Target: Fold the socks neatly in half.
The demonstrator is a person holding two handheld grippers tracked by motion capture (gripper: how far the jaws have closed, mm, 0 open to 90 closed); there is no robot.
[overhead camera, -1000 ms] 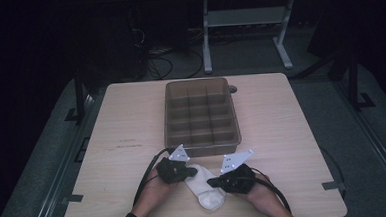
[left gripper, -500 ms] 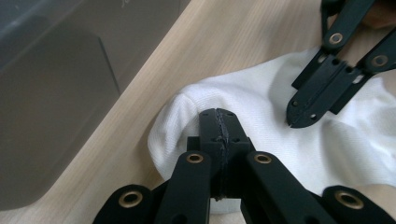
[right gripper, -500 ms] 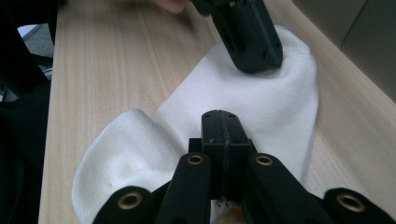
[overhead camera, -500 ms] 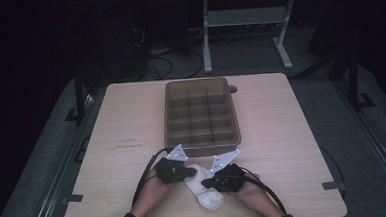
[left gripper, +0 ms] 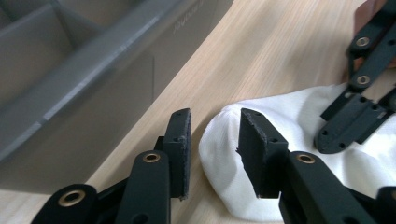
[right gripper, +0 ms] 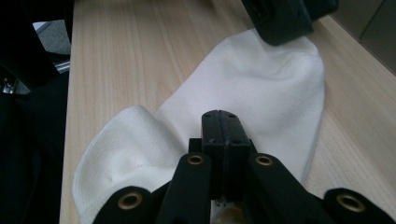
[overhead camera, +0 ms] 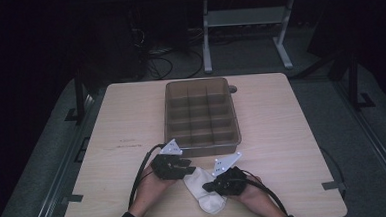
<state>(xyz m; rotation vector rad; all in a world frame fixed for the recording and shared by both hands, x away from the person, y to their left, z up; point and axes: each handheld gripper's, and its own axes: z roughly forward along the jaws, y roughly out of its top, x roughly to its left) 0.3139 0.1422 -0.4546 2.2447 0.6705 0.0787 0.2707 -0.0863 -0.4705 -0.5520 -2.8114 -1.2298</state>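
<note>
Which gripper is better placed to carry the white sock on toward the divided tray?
Probably the right. The right gripper has its jaws pressed together on the white sock, apparently pinching fabric. The left gripper has just been opening; its jaws stand apart at the sock's end, nearer the tray, gripping nothing.

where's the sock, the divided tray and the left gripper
sock (right gripper: 261, 84): right gripper view, on its flat middle.
divided tray (overhead camera: 203, 147): high view, on its near wall.
left gripper (left gripper: 214, 154): left gripper view, midway between its fingertips.
</note>
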